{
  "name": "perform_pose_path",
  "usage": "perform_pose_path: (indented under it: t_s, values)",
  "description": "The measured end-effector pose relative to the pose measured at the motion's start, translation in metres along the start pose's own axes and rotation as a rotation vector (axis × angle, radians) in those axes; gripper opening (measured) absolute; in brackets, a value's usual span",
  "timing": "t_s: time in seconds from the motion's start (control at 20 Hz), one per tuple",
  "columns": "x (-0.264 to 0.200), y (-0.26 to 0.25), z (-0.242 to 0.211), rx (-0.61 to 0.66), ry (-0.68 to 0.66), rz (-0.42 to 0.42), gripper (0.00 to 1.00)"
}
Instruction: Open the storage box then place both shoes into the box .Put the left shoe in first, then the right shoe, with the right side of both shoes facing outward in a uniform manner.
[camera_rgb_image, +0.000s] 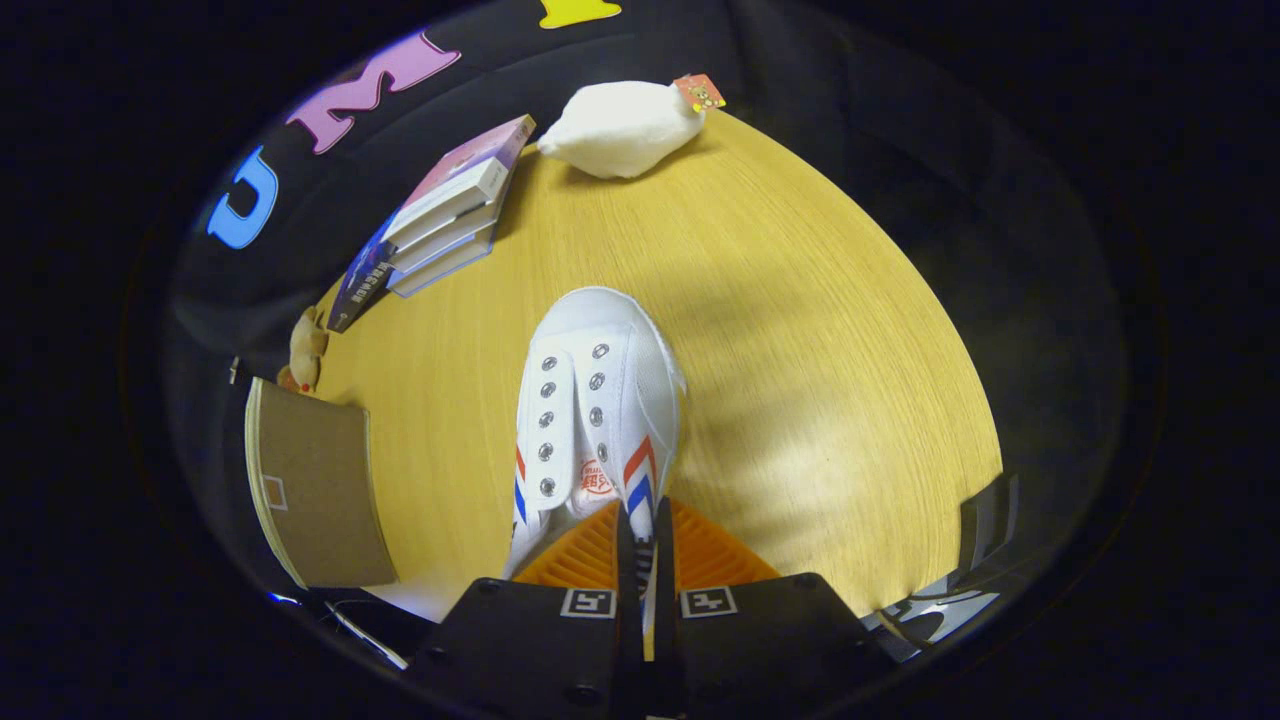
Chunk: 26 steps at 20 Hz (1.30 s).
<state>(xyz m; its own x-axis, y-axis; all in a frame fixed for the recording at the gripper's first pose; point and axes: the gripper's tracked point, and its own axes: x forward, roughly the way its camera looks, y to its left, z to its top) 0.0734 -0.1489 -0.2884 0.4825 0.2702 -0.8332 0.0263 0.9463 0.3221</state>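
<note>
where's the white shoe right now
In the gripper view the white shoe is pinched at its collar between the gripper fingers, toe pointing ahead over the wooden table.

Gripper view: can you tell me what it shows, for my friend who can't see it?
The gripper is shut on the side wall of a white shoe with red and blue stripes, toe pointing away over a wooden table. Beyond it lie a stack of books and a white plush toy; a brown box sits beside the shoe.

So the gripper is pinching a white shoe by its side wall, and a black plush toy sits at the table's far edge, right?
Not quite. The gripper is shut on the white shoe, pinching its side wall, but the plush toy at the table's far edge is white, not black, as the gripper view shows.
</note>
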Motion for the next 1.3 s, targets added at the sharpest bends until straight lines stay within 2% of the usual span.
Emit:
perform_pose_path:
  t_s: [0.25, 0.6, 0.95, 1.15, 1.3]
  values:
    - [-0.064, 0.052, 0.008, 0.012, -0.059, 0.049, 0.08]
    - [-0.134, 0.187, 0.008, -0.019, -0.126, 0.194, 0.08]
    - [-0.135, 0.314, -0.034, -0.083, -0.113, 0.320, 0.08]
    - [-0.116, 0.362, -0.062, -0.106, -0.065, 0.343, 0.08]
    - [-0.094, 0.383, -0.074, -0.132, -0.033, 0.322, 0.08]
